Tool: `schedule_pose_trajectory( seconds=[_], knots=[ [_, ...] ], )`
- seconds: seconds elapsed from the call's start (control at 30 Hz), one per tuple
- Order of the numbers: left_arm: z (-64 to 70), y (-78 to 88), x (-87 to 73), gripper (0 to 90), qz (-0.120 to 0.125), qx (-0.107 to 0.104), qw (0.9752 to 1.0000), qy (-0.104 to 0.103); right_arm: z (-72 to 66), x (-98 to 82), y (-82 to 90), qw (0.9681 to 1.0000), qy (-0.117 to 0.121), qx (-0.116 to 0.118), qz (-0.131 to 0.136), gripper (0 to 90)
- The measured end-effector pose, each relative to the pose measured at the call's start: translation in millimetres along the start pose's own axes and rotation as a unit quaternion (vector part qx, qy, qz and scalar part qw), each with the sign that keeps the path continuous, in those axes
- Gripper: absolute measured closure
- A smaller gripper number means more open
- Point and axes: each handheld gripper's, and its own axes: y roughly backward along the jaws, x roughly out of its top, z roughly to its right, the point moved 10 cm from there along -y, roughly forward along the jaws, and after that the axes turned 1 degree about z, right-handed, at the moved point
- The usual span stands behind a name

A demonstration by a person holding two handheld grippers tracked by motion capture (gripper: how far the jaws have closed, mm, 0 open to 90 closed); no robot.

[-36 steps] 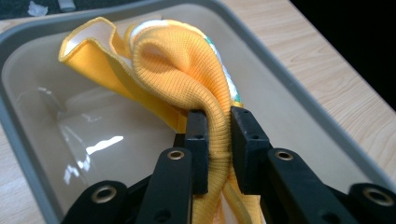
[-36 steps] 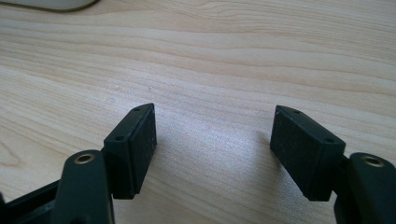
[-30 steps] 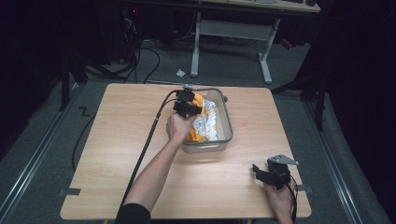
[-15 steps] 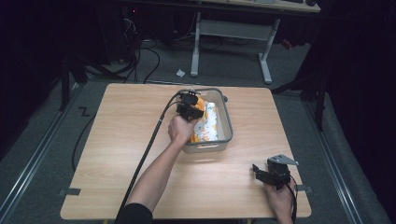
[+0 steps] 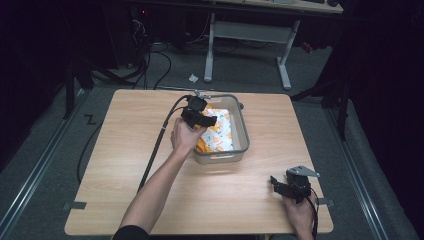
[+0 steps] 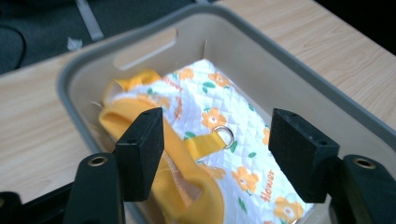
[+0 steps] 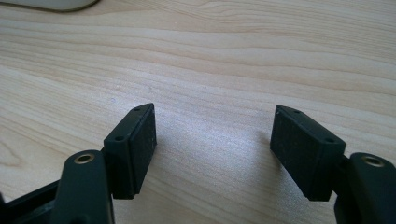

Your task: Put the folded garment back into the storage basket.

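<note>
At the near right corner of the wooden table (image 5: 125,165), the right hand (image 5: 299,216) rests on the tabletop and holds the right gripper (image 5: 276,184) low over bare wood. Its jaws stand wide apart with nothing between them; the right gripper view has plain woodgrain under them and a pale curved edge at the far left corner of that frame.

Farther in, the left forearm (image 5: 155,190) reaches diagonally from the near edge toward the middle of the table, in a dark sleeve at the elbow. The left hand (image 5: 184,137) carries the left gripper (image 5: 212,120) over the left rim of a grey plastic bin (image 5: 242,127), tilted down into it. Its jaws are also spread, gripping nothing. A black cable (image 5: 159,142) trails from it back along the arm.

Inside the bin lies a quilted white bag (image 6: 233,121) printed with orange flowers and green leaves, with a yellow strap (image 6: 159,154) and a small metal ring (image 6: 224,134). The word "Flower" is printed in orange on the fabric. The bin's far wall has a slot handle (image 6: 144,47).

Beyond the table, on the grey floor (image 5: 240,75), stand the white legs of a desk (image 5: 245,32), loose black cables (image 5: 150,60) and a scrap of paper (image 5: 193,78).
</note>
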Motion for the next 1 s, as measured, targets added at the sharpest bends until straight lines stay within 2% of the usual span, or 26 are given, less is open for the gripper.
schedule_pose_trajectory(
  seconds=[0.1,0.2,0.3,0.43,0.47,0.57,0.7,0.8,1.0],
  knots=[
    [-1.9,23.5,-3.3,34.5,0.029,-0.011,0.9995,-0.001,0.1,0.1,-0.1,1.0,0.0,0.0,0.0,31.8],
    [-6.2,45.8,-17.3,34.5,0.05,-0.015,0.9986,-0.006,0.2,0.1,-0.1,1.0,0.0,0.0,0.0,31.8],
    [-16.6,69.5,-43.0,34.8,0.067,-0.007,0.9977,-0.006,0.2,-0.1,0.0,1.0,0.0,0.0,-0.001,31.8],
    [-29.8,91.9,-76.3,34.9,0.086,-0.001,0.9962,0.012,0.3,0.0,0.0,1.0,0.0,0.0,-0.001,31.7],
    [-34.8,96.4,-89.2,34.9,0.083,0.005,0.9964,0.015,0.3,0.0,0.0,1.0,0.0,0.0,-0.001,31.7],
    [-45.5,102.6,-119.5,34.7,0.074,0.017,0.9968,0.023,0.2,0.1,-0.1,1.0,-0.001,0.0,0.0,31.7],
    [-57.6,108.5,-150.0,34.3,0.079,0.025,0.9954,0.049,0.4,0.1,-0.2,1.0,-0.001,0.0,0.0,31.6],
    [-64.7,111.4,-164.6,34.3,0.082,0.032,0.9941,0.064,0.3,0.1,-0.2,1.0,-0.001,0.0,0.0,31.6],
    [-72.3,112.1,-181.0,33.9,0.08,0.042,0.9935,0.07,0.4,0.1,-0.2,1.0,-0.001,0.0,0.0,31.6]
  ],
)
